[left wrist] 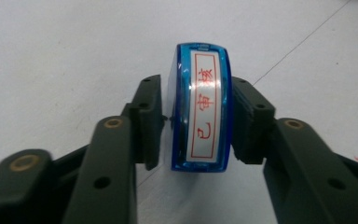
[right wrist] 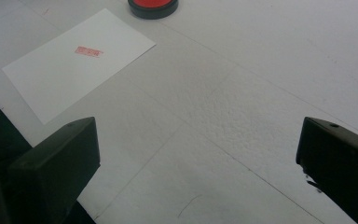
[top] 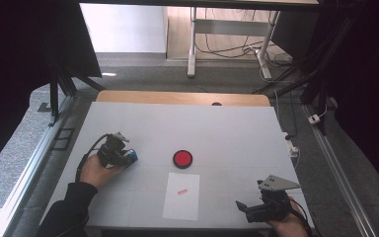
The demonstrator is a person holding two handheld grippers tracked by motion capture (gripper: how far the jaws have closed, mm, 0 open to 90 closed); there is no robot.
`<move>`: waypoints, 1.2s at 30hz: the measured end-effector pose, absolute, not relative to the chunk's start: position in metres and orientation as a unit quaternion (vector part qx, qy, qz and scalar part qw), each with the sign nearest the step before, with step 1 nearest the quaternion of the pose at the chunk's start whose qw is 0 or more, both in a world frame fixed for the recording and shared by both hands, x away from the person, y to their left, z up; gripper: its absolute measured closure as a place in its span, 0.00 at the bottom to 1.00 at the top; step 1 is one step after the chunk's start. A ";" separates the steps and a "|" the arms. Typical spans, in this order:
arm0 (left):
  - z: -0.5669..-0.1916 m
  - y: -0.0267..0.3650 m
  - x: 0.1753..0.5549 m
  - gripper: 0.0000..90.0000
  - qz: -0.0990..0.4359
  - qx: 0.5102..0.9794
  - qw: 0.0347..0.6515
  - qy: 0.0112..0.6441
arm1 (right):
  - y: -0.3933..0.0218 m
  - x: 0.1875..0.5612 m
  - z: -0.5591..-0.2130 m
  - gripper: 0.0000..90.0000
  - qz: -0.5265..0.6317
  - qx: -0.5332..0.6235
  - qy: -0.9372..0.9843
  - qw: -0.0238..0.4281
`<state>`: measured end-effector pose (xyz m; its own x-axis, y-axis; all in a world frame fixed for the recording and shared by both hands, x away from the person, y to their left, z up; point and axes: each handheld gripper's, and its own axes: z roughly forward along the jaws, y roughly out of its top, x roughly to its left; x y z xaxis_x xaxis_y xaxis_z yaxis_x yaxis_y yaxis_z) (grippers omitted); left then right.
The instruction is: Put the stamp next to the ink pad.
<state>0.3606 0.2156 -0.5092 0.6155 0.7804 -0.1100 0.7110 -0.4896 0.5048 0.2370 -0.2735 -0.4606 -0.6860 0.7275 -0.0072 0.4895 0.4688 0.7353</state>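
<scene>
**Stamp set back down, left tongs letting go**

So the paper [top: 181, 196] already had a red imprint [top: 182, 191] on it, sitting near the front edge of the table [top: 237, 133], with the round red ink pad [top: 182, 158] just behind it. My read was that the stamping part was done and this was the put-away step.

The blue stamp [left wrist: 200, 107] was standing on the table off to the left, well apart from the pad and the sheet, label side facing the left gripper view. The left gripper [left wrist: 196, 122] had its jaws on either side of it. One side looked like it was touching or nearly so, the other showed a clear sliver of gap, so I'd call that loosened rather than clamped.

The right gripper [top: 250, 211] sat low at the near right corner, jaws spread wide with nothing between them.

Next move, I reckoned: open the left jaws a bit more and back straight out, so neither pad clips the stamp and knocks it over. It looked tall and narrow, so it could tip easily.
</scene>
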 end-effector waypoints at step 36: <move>-0.475 0.221 0.344 0.03 0.087 0.821 0.378 0.418 | -0.274 0.238 -0.461 0.00 0.372 0.356 0.844 0.146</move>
<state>0.3440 0.2210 -0.4753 0.6345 0.7533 -0.1731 0.6212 -0.3637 0.6942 0.2381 -0.2744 -0.4607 -0.7034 0.7105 0.0189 0.4930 0.4685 0.7331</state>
